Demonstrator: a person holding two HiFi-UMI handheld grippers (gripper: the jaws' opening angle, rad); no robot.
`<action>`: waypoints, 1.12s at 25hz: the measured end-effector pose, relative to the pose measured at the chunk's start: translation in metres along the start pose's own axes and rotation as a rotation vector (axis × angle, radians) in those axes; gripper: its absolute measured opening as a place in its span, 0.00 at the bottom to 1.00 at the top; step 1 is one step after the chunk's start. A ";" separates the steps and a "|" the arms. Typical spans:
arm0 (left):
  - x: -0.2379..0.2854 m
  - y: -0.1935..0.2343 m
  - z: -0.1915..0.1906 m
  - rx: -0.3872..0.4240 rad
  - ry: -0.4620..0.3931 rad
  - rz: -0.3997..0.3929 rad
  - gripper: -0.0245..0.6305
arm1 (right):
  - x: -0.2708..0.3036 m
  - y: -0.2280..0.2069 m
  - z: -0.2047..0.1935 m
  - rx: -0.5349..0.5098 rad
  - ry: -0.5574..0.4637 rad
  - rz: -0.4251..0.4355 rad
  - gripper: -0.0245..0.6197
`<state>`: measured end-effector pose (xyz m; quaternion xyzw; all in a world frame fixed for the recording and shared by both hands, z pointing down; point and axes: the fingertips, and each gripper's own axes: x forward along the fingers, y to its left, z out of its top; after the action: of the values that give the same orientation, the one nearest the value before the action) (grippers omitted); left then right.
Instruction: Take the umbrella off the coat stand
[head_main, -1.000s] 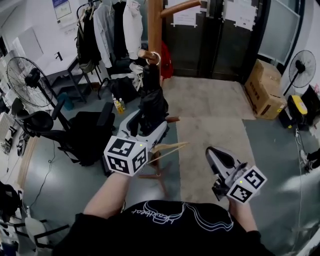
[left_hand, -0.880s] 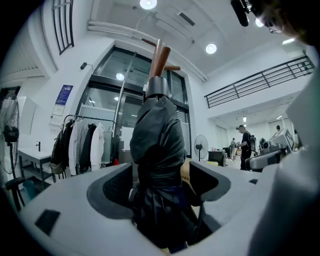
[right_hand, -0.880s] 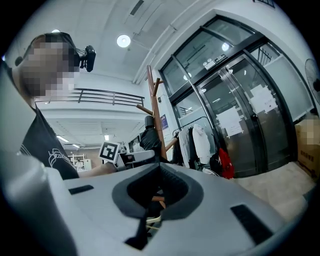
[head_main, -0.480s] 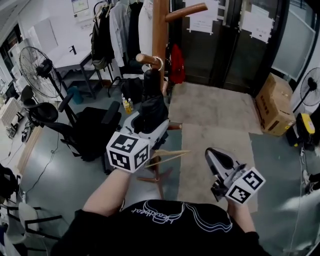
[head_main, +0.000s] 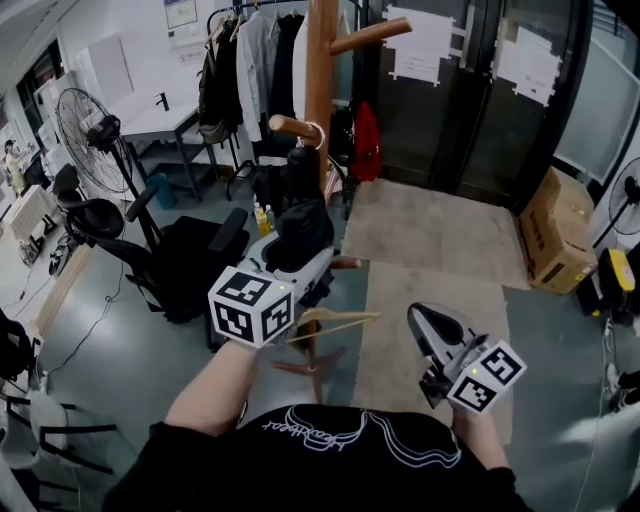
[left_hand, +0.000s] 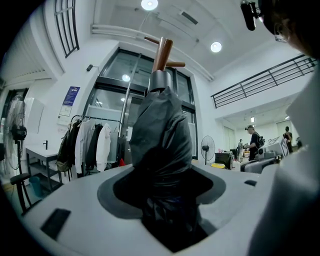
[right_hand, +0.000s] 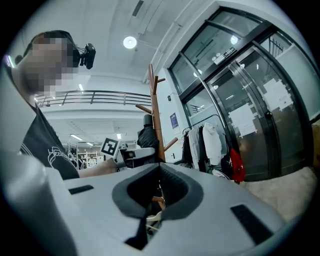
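Observation:
A black folded umbrella (head_main: 300, 215) hangs by its ring from a lower peg of the wooden coat stand (head_main: 320, 70). My left gripper (head_main: 300, 252) reaches level around the umbrella's bunched lower part. Its jaws have just been closing and now press on the black fabric (left_hand: 162, 145), which fills the gap of the left gripper (left_hand: 162, 176). Above it rises the stand's post (left_hand: 160, 52). My right gripper (head_main: 417, 320) hangs apart at the lower right, shut with nothing in it. The right gripper (right_hand: 159, 170) view shows the umbrella (right_hand: 146, 135) beside the post (right_hand: 153, 105).
A black office chair (head_main: 180, 265) stands left of the stand, with a floor fan (head_main: 90, 125) behind it. A clothes rack (head_main: 250, 60) and a red bag (head_main: 365, 140) are at the back. A wooden hanger (head_main: 335, 324) juts out above the stand's feet. Cardboard boxes (head_main: 560, 235) sit at the right.
The left jaws have narrowed onto the umbrella. The head view has tipped upward, so the stand and room sit lower in frame. The right gripper drifted slightly left.

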<state>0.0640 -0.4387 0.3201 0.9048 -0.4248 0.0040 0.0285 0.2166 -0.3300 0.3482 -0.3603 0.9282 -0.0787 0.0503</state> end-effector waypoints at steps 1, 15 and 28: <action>-0.001 -0.001 0.000 -0.007 0.000 -0.003 0.43 | 0.000 0.000 -0.001 0.001 0.001 0.003 0.04; -0.006 -0.009 0.007 -0.035 -0.021 -0.022 0.41 | -0.004 0.005 -0.007 -0.014 0.004 0.023 0.04; -0.039 -0.014 0.044 -0.013 -0.091 -0.071 0.41 | 0.012 0.033 -0.003 -0.017 0.002 0.014 0.04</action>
<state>0.0493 -0.4025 0.2747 0.9183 -0.3934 -0.0410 0.0153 0.1852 -0.3136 0.3450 -0.3540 0.9314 -0.0708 0.0469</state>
